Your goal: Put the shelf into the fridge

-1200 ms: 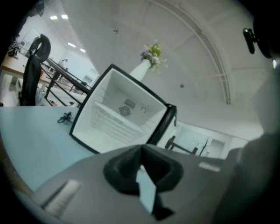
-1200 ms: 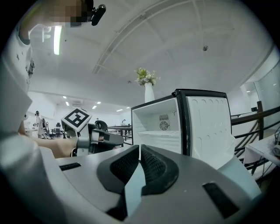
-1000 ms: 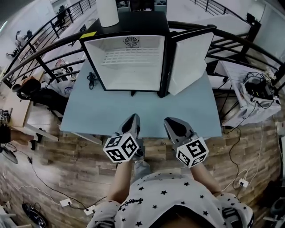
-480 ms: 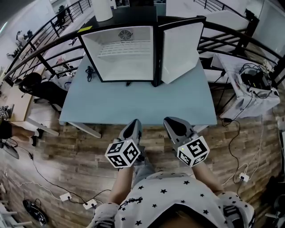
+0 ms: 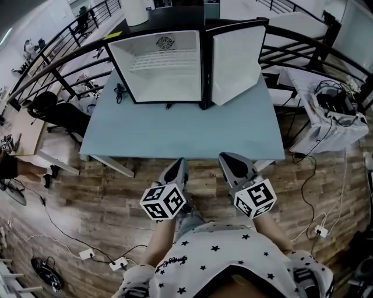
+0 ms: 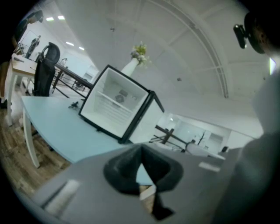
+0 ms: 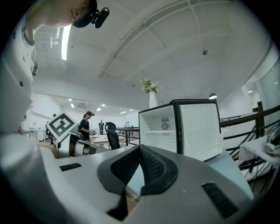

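Note:
A small black fridge (image 5: 166, 67) stands open at the far side of the light blue table (image 5: 180, 131), its white door (image 5: 236, 61) swung out to the right. A white wire shelf (image 5: 164, 60) lies level inside the upper part of the fridge; it shows too in the right gripper view, shelf (image 7: 159, 131). My left gripper (image 5: 178, 165) and right gripper (image 5: 227, 158) hang side by side just off the table's near edge, close to the person's body. Both are shut with nothing between the jaws. In the left gripper view the fridge (image 6: 116, 105) is well beyond the gripper (image 6: 141, 146).
A white vase (image 5: 136, 11) stands on top of the fridge. A small black cable (image 5: 119, 92) lies on the table left of it. Black railings run behind the table. A chair (image 5: 44, 107) is at the left, a cluttered stand (image 5: 332, 110) at the right, cables on the wooden floor.
The view has pulled back from the table. Both grippers have come off the table's near edge and now sit over the floor, still shut and empty.

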Tool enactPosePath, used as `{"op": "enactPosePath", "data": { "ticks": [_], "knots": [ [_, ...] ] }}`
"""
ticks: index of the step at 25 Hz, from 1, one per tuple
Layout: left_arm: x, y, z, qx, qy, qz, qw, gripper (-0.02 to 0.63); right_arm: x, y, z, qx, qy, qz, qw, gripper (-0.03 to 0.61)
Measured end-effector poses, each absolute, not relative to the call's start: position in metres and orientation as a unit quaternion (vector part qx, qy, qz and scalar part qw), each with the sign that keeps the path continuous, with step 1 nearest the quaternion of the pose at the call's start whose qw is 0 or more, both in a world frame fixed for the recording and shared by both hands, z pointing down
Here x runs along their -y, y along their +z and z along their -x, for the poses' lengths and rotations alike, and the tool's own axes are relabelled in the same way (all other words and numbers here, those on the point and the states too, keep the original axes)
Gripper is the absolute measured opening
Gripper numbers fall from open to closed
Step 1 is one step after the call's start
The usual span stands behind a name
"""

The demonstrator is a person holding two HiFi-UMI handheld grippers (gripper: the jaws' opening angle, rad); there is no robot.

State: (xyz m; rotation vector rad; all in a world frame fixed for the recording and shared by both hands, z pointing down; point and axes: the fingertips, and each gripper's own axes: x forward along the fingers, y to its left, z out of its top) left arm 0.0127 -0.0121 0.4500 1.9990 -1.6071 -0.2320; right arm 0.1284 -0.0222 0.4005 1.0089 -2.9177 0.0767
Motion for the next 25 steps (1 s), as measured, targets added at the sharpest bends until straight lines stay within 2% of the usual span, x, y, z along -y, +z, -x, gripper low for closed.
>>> {"op": "enactPosePath", "data": {
  "ticks": [25],
  "knots": [
    [0.019, 0.449, 0.000, 0.603, -0.093, -0.739, 0.286, 0.005, 0.024, 0.402, -0.108, 0.948, 0.036, -0.315, 0.016, 0.018]
  ]
}}
